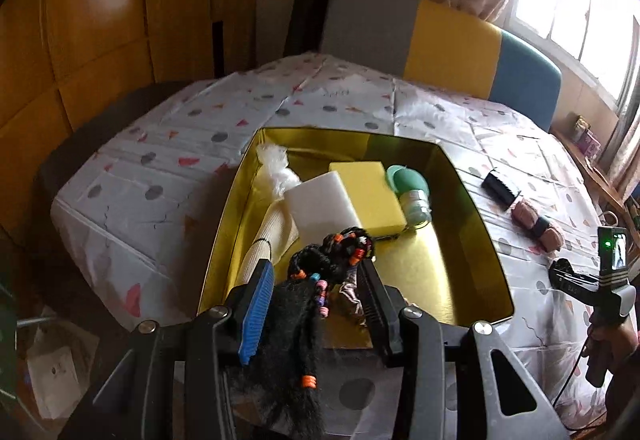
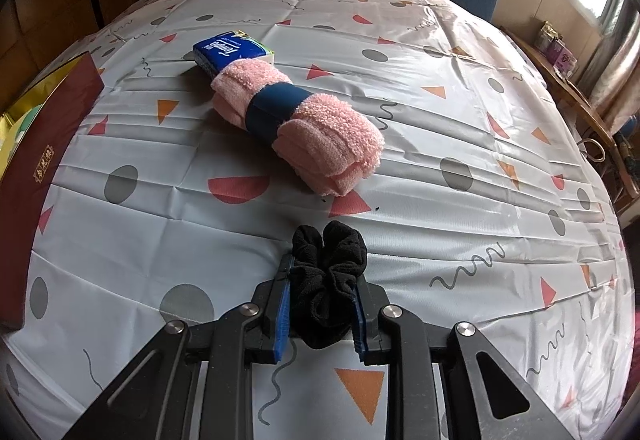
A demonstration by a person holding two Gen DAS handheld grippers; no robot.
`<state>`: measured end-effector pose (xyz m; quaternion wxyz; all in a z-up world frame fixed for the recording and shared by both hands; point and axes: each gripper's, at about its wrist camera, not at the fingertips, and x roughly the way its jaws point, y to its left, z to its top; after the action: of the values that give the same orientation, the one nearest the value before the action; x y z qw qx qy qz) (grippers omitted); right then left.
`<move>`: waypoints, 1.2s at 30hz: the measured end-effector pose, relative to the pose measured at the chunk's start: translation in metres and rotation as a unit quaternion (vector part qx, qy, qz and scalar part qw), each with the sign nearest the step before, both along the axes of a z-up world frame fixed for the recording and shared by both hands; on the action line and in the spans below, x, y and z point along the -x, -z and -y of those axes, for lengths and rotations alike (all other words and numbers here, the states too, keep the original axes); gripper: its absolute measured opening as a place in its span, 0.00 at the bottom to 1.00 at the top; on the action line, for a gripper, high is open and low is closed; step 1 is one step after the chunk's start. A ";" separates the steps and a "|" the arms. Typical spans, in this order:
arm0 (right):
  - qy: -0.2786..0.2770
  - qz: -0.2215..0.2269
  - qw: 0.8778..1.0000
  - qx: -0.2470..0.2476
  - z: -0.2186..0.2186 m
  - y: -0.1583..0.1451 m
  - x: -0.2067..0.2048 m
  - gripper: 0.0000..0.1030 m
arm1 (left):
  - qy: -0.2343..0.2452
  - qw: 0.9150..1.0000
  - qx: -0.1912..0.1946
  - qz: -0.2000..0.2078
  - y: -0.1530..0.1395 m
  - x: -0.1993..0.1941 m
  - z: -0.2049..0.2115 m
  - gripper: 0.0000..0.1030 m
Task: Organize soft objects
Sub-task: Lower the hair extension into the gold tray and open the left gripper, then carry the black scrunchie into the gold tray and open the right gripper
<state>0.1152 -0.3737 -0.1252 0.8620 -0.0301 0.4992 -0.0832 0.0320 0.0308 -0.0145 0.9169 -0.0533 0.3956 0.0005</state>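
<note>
Braided hair extension, black with coloured beads, clamped between the fingers of the left gripper; long axis runs along the fingers, beaded end forward, loose tail hanging back under the gripper body. Held at the near rim of the gold tray, beaded end already over the tray floor. Tray lies directly ahead of this gripper; judged next step a short forward carry and release.

Tray contents, left to right: cream sock along the left wall, white plastic wad at its far end, white sponge block, yellow sponge, green squeeze bottle. Bare gold floor at front right, nearest the beaded end.

Right gripper closed on a black scrunchie, low over the tablecloth. Tray's red outer wall to its left, well apart. Left gripper judged nearer the tray.

Outside the tray: pink towel roll with navy band, long axis diagonal, ahead of the right gripper; tissue pack touching its far end.
</note>
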 end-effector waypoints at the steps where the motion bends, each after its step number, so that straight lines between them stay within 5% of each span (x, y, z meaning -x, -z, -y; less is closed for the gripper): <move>1: 0.000 0.000 1.000 0.001 0.000 0.000 0.000 0.24 | 0.001 1.000 -0.001 0.003 -0.002 0.002 0.001 0.42; 26: 0.005 -0.014 1.000 -0.003 -0.006 -0.007 0.004 0.22 | 0.024 1.000 -0.004 0.019 -0.012 0.018 0.011 0.42; 36: -0.038 0.080 0.993 -0.073 -0.055 -0.074 0.035 0.22 | 0.025 0.999 0.001 0.028 -0.017 0.025 0.006 0.42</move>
<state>0.0800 -0.3185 -0.0513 0.9015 0.0210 0.4320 -0.0158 0.0066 0.0250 0.0030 0.9273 -0.0443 0.3709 -0.0237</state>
